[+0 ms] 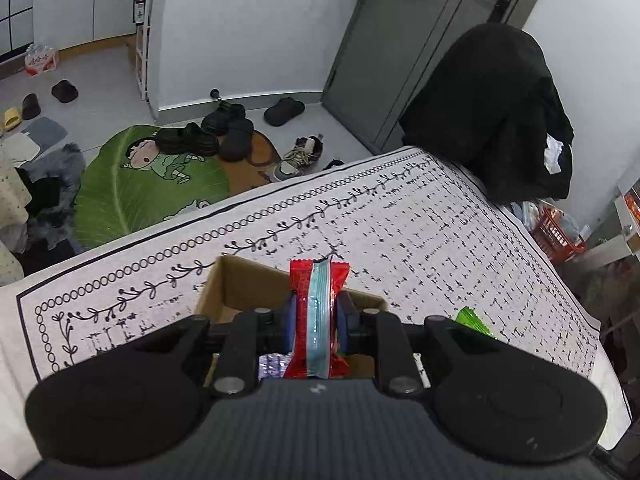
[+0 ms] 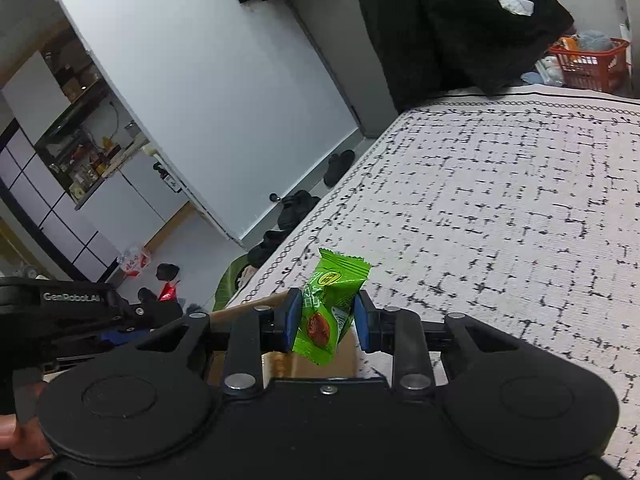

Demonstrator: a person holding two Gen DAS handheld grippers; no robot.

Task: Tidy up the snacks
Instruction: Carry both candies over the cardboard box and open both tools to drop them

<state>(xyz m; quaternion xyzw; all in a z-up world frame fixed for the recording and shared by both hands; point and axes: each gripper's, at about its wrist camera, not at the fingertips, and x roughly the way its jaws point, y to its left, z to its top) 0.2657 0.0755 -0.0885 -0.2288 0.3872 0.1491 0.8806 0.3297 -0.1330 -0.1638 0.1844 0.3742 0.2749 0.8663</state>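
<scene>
Claws – two: left claw [image 1: 316, 318] grips red snack [image 1: 318, 312], right claw [image 2: 326, 320] green snack [image 2: 326, 312].

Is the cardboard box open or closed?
Open: the cardboard box shows its bare inner walls, with a silvery packet lying inside.

walls [image 1: 240, 32] white | floor [image 1: 100, 76] grey — leaf rug [image 1: 132, 192] (shoes on it)

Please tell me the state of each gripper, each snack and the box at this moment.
left gripper: shut on red snack
red snack: held upright above box
right gripper: shut on green snack
green snack: held, off the table
cardboard box: open, on tablecloth
</scene>
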